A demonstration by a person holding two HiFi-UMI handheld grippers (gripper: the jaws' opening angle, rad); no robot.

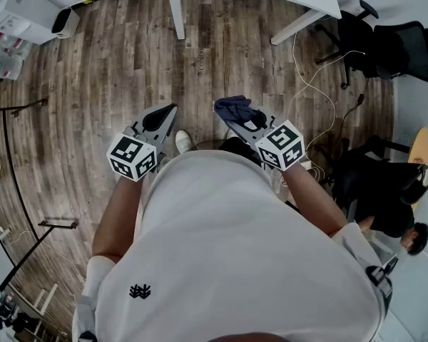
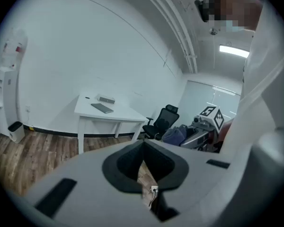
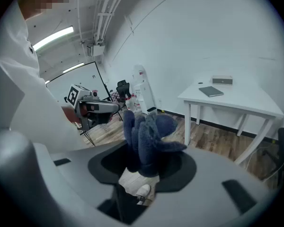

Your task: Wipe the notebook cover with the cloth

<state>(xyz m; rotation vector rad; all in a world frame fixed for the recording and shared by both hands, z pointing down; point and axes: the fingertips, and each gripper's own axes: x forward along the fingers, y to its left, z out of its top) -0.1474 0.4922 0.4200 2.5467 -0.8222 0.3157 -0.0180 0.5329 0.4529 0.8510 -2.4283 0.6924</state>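
The right gripper (image 3: pixel 142 161) has its jaws pressed together on a bunched dark blue cloth (image 3: pixel 149 135), which sticks up past the tips in a loose tuft, so the wiping tool is in hand, gripped low enough that plenty of fabric is free to meet a surface. The left gripper (image 2: pixel 143 148) has its jaws brought together with nothing between them; it probably stays free to steady the notebook later. In the head view both grippers are held side by side in front of the person's white shirt, pointing away over bare wood floor (image 1: pixel 114 63), with a shoe (image 1: pixel 183 142) just below them. The notebook (image 3: pixel 211 91) lies flat on a white table (image 3: pixel 248 103) at the far side of the room, well apart from both grippers, with a small pale box (image 3: pixel 222 80) just beyond it. The floor between looks open. To the right stand black office chairs (image 1: pixel 396 48) and trailing white cables (image 1: pixel 314 84), likely the only snags on the way over.
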